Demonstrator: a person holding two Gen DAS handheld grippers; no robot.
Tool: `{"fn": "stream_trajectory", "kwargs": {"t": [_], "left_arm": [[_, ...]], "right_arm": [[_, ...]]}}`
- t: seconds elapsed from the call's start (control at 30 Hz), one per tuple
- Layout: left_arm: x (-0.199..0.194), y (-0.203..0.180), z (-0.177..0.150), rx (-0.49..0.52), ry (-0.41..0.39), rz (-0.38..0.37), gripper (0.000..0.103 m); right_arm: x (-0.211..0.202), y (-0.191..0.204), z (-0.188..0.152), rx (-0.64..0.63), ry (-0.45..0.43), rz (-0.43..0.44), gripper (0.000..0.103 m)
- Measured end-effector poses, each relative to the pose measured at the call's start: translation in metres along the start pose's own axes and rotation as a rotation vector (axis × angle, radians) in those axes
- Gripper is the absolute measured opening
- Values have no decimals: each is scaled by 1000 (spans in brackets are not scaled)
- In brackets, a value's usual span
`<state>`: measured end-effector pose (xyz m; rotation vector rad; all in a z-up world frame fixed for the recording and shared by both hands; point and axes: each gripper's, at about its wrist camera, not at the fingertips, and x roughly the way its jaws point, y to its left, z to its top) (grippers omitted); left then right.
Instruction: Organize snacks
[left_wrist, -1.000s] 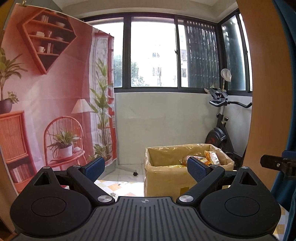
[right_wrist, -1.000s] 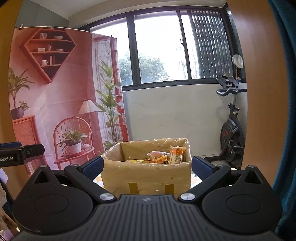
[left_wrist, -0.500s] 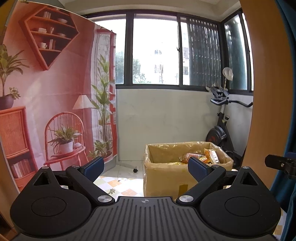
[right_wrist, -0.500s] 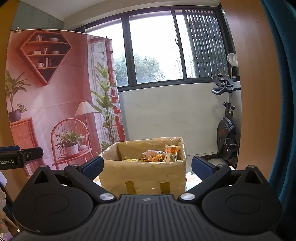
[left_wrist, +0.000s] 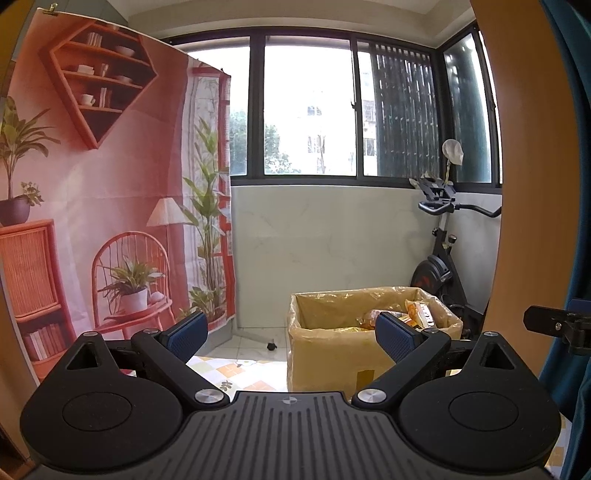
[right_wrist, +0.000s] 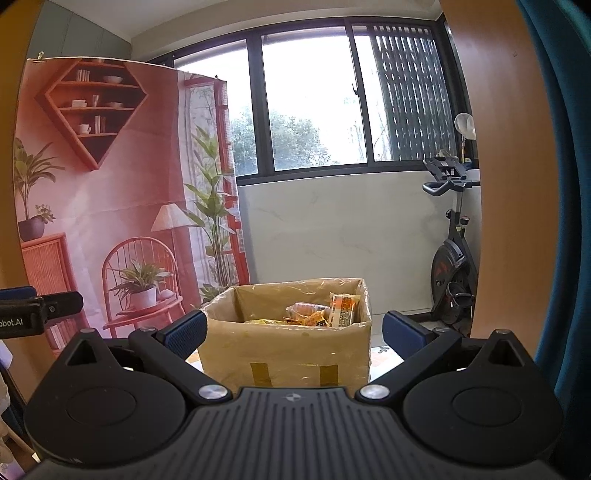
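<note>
Both views tilted slightly downward – left tool released, right tool released, snack box ahead

I see a tan cardboard box with darker tape strips, orange and yellow snack packets inside. My left gripper and right gripper are black with blue pads. The backdrop is pink-red, the floor checked yellow, white.

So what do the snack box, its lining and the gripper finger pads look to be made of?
Box: brown cardboard, matte, with tape strips on its front. Lining: thin clear plastic film, judging by its glossy wrinkles folded over the rim. Finger pads: blue, finely textured, probably rubber; the black arms behind them look like matte plastic. Snacks inside: shiny printed wrappers, likely plastic film.
</note>
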<state>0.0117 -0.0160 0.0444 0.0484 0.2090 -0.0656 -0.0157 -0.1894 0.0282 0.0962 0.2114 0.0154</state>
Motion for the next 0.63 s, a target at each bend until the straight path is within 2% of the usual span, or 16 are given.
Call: {"fn": "stream_trajectory", "kwargs": {"t": [0.63], "left_arm": [[0, 3, 0, -11, 5, 6, 98]], "right_arm": [[0, 0, 1, -6, 8, -1, 103]]}}
